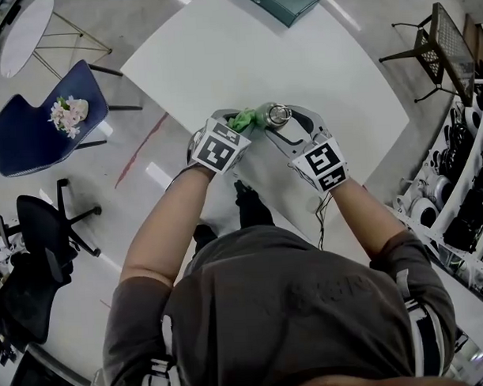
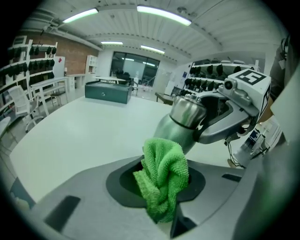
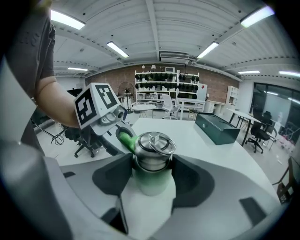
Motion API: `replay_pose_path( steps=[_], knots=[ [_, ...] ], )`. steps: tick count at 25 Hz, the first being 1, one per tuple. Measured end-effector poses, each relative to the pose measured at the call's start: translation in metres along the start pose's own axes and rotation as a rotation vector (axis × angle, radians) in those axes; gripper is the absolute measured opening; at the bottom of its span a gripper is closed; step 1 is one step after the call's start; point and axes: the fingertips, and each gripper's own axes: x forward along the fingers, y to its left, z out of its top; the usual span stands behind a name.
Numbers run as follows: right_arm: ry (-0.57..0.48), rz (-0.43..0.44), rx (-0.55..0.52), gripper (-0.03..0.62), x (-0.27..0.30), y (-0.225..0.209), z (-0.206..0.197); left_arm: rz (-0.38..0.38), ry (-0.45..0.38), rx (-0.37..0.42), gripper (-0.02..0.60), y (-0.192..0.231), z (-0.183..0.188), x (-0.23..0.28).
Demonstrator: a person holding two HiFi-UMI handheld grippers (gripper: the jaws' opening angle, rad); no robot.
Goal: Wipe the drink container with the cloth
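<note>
No words, numbers or brand names can be read anywhere. The marker cube point(image 1: 218, 148) left of centre and the other one point(image 1: 324, 165) right of centre carry only black-and-white square patterns.

The bottle point(image 3: 152, 149) has a shiny brushed-metal cap and neck above a smooth, pale green body. The cloth point(image 2: 165, 163) is bright green, nubbly terry. The left gripper point(image 2: 161, 183) and right gripper point(image 3: 151, 165) are matt grey plastic. The table point(image 1: 221, 54) is smooth, white and faintly glossy.
</note>
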Motion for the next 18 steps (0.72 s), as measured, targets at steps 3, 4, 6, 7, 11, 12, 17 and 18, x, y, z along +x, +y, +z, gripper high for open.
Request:
replay_pose_path(
  steps=[3, 4, 6, 7, 11, 12, 17, 18],
  knots=[
    [-0.005, 0.005, -0.004, 0.252, 0.0, 0.001, 0.0, 0.011, 0.037, 0.019, 0.089, 0.006, -0.012, 0.012],
    [-0.005, 0.006, -0.006, 0.251, 0.0, 0.001, 0.0, 0.01, 0.04, 0.027, 0.089, 0.008, -0.012, 0.014],
    [-0.009, 0.012, -0.006, 0.252, 0.0, 0.001, 0.001, -0.009, 0.05, 0.052, 0.09, 0.008, -0.009, 0.011],
    [-0.011, 0.016, -0.004, 0.252, 0.001, 0.002, 0.002, -0.028, 0.048, 0.065, 0.091, 0.006, -0.004, 0.004],
    [-0.016, 0.032, -0.012, 0.252, 0.003, 0.004, 0.003, -0.119, -0.082, 0.151, 0.091, -0.012, 0.055, -0.049],
    [-0.017, 0.033, -0.014, 0.252, 0.003, 0.003, 0.003, -0.138, -0.108, 0.2, 0.091, -0.021, 0.072, -0.059],
    [-0.018, 0.029, -0.021, 0.252, 0.002, 0.004, 0.002, -0.201, -0.038, 0.481, 0.091, -0.067, 0.112, -0.055],
    [-0.017, 0.029, -0.022, 0.252, 0.001, 0.004, 0.002, -0.2, -0.005, 0.527, 0.091, -0.073, 0.112, -0.048]
  ],
)
